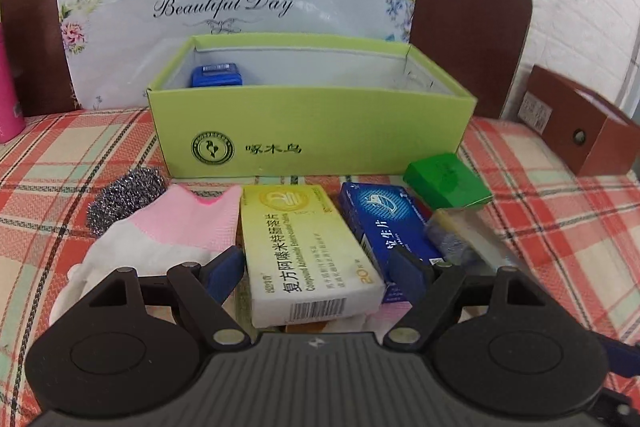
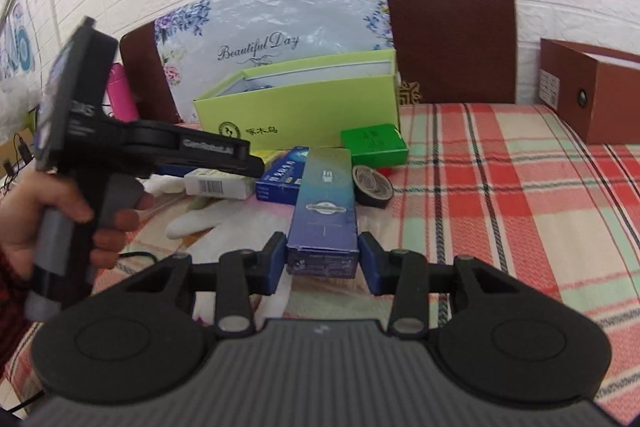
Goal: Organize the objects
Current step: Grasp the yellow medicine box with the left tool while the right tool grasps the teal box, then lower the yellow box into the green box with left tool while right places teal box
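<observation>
Lying between right tool [image 2: 323, 263] pads: blue carton [image 2: 324, 203]

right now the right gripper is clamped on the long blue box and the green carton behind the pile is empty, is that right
Not quite. The right gripper is clamped on the long blue box, but the green carton is not empty: the left wrist view shows a small blue item already inside it, at its left end.
</observation>
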`<action>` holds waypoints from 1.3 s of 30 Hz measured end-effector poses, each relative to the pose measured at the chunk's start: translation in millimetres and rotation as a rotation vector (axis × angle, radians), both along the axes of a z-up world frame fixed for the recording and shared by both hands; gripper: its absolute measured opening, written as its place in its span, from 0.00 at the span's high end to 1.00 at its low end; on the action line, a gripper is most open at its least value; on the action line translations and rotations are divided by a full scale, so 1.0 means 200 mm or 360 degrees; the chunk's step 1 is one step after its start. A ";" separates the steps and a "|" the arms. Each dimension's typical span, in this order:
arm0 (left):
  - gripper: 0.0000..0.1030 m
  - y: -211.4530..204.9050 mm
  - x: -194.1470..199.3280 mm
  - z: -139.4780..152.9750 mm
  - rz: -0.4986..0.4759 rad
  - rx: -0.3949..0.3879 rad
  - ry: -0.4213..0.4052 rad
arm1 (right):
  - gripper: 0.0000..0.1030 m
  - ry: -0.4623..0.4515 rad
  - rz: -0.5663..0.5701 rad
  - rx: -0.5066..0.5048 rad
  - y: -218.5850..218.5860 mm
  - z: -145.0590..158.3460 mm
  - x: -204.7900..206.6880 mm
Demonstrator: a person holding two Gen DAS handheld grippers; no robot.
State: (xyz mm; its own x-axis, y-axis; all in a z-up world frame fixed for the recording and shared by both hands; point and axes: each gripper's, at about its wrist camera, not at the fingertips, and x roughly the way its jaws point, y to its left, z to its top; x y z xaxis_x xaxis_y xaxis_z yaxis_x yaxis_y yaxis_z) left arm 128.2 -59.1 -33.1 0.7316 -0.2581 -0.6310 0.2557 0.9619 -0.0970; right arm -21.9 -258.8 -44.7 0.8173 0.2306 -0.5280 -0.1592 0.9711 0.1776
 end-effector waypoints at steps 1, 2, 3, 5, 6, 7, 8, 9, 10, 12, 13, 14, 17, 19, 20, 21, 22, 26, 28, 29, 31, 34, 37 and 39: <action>0.25 0.02 0.00 -0.01 0.0005 -0.0031 0.0000 | 0.62 0.0001 -0.0005 0.0000 0.00 0.00 0.00; 0.27 0.04 0.00 -0.01 0.0008 -0.0065 0.0012 | 0.62 0.0001 -0.0001 -0.0002 0.00 0.00 0.00; 0.28 0.07 -0.01 0.00 0.0008 -0.0076 0.0026 | 0.62 0.0003 0.0005 -0.0003 0.00 0.00 0.00; 0.29 0.11 -0.06 0.02 -0.0022 -0.0045 0.0037 | 0.62 0.0016 0.0015 -0.0014 0.00 -0.01 -0.01; 0.29 0.12 -0.10 0.04 -0.0052 -0.0039 0.0047 | 0.62 0.0025 0.0022 -0.0015 0.00 -0.02 -0.01; 0.29 0.14 -0.15 0.05 -0.0081 -0.0050 0.0064 | 0.62 0.0037 0.0029 -0.0017 -0.01 -0.02 -0.01; 0.29 0.17 -0.21 0.06 -0.0115 -0.0070 0.0070 | 0.62 0.0051 0.0034 -0.0027 -0.01 -0.03 -0.02; 0.29 0.19 -0.27 0.07 -0.0149 -0.0080 0.0073 | 0.62 0.0066 0.0039 -0.0040 -0.02 -0.04 -0.03; 0.29 0.21 -0.33 0.07 -0.0174 -0.0079 0.0076 | 0.62 0.0084 0.0042 -0.0054 -0.02 -0.05 -0.03; 0.28 0.23 -0.42 0.06 -0.0169 -0.0050 0.0086 | 0.62 0.0119 0.0039 -0.0069 -0.04 -0.08 -0.04; 0.29 0.23 -0.44 0.05 -0.0135 -0.0028 0.0083 | 0.62 0.0132 0.0039 -0.0071 -0.04 -0.09 -0.04; 0.29 0.23 -0.44 0.03 -0.0104 0.0003 0.0073 | 0.62 0.0144 0.0036 -0.0074 -0.04 -0.10 -0.03; 0.28 0.20 -0.39 0.00 -0.0060 0.0055 0.0095 | 0.58 0.0160 0.0036 -0.0094 -0.03 -0.13 0.02; 0.27 0.18 -0.35 -0.02 -0.0059 0.0091 0.0102 | 0.55 0.0149 0.0032 -0.0112 0.00 -0.14 0.05; 0.26 0.18 -0.35 -0.03 -0.0042 0.0127 0.0100 | 0.55 0.0141 0.0033 -0.0126 0.01 -0.14 0.06; 0.25 0.18 -0.34 -0.04 -0.0027 0.0144 0.0106 | 0.55 0.0138 0.0031 -0.0142 0.02 -0.15 0.08; 0.23 0.19 -0.33 -0.05 -0.0015 0.0126 0.0115 | 0.55 0.0135 0.0027 -0.0153 0.02 -0.15 0.09; 0.23 0.27 -0.33 -0.05 0.0064 -0.0049 0.0175 | 0.55 0.0120 0.0050 -0.0190 0.05 -0.16 0.15; 0.22 0.33 -0.33 -0.04 0.0085 -0.0221 0.0212 | 0.55 0.0120 0.0055 -0.0199 0.06 -0.16 0.18; 0.19 0.37 -0.32 -0.05 0.0098 -0.0325 0.0239 | 0.55 0.0122 0.0056 -0.0204 0.07 -0.17 0.19; 0.18 0.43 -0.30 -0.06 0.0179 -0.0557 0.0319 | 0.55 0.0132 0.0056 -0.0204 0.07 -0.18 0.20; 0.18 0.48 -0.26 -0.09 0.0282 -0.0682 0.0408 | 0.55 0.0153 0.0053 -0.0200 0.06 -0.19 0.20; 0.18 0.43 -0.24 -0.09 0.0274 -0.0564 0.0334 | 0.55 0.0169 0.0044 -0.0201 0.06 -0.21 0.20; 0.18 0.40 -0.22 -0.09 0.0267 -0.0488 0.0305 | 0.54 0.0169 0.0040 -0.0190 0.06 -0.22 0.21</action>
State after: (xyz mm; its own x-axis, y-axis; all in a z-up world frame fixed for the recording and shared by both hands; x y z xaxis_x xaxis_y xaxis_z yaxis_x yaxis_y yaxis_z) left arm 84.6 20.0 -50.7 0.6562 -0.3426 -0.6724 0.0468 0.9077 -0.4169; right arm 20.1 -247.4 -88.0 0.7503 0.1807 -0.6359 -0.1700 0.9823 0.0785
